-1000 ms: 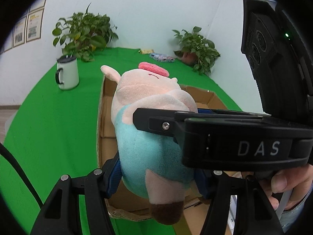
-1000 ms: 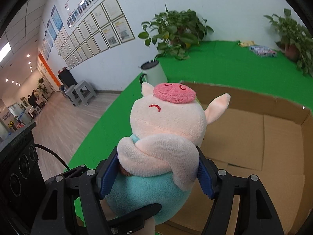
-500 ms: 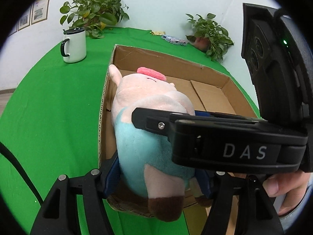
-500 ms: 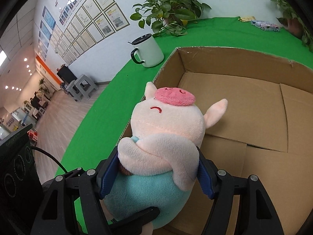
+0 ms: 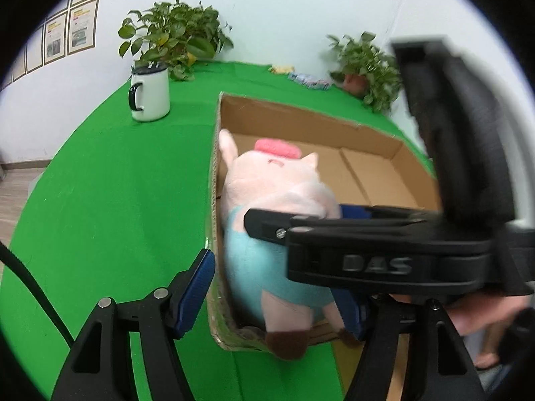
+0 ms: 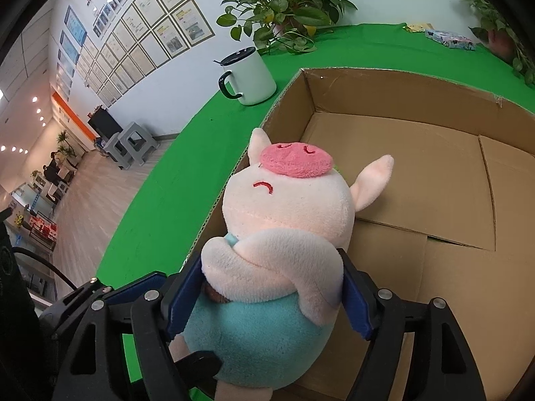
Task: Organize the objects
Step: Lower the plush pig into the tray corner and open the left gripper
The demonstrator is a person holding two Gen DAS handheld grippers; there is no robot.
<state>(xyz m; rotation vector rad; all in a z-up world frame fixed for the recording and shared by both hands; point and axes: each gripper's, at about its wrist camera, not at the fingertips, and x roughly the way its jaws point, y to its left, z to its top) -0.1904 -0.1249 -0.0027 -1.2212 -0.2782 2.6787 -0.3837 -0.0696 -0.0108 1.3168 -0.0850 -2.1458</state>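
**Pig lowered into the box; both grips letting go**

The plush pig (image 6: 281, 234) has come down from above the rim and now sits inside the cardboard box (image 6: 418, 173), against the wall nearest the mug (image 6: 249, 75), its snout pointing toward twelve o'clock in the right wrist view. A second ago it hung higher, with the box floor well below it.

The left gripper (image 5: 274, 287) has pulled its fingers apart: one blue pad (image 5: 197, 287) now stands outside the box wall at about eight o'clock from the toy, clear of the fabric, where it had been pressed into the turquoise belly. That grip is released.

The right gripper (image 6: 267, 297) has just been opening its jaws with the pig between them. Its blue pads (image 6: 356, 300) flank the folded arms; whether they are pressing is hard to tell, though the plush looks less pinched, so I judge the hold as loosening rather than firm.

For the task this reads as the placing step nearly done: the toy rests in the box, and what remains is to draw both tools back without dragging it out. The mug on the green bench (image 5: 110, 200) looks like a candidate for next.
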